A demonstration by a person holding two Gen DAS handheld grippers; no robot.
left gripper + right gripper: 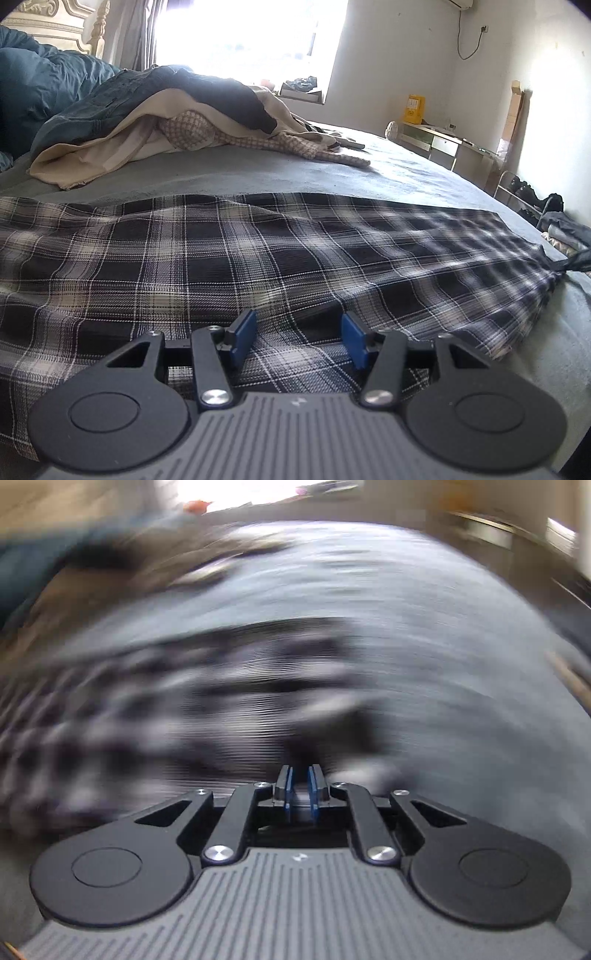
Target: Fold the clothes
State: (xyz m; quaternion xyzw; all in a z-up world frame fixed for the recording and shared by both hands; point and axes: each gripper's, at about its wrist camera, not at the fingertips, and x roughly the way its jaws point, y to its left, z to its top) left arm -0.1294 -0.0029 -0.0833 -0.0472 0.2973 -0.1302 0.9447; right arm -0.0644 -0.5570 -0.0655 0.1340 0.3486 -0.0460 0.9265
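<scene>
Nearest in the left wrist view, the left gripper hangs just above a black-and-white plaid garment, its blue pads spread apart with nothing pressed between them. The plaid garment lies spread flat across the near part of a grey bedsheet, reaching from the left edge to the right side of the bed. Farther back on the left sits a heap of clothes: beige, dark blue and houndstooth pieces. The right wrist view is heavily smeared; the right gripper has its jaws drawn together, and dark cloth seems caught between the tips, though the blur leaves that unclear.
</scene>
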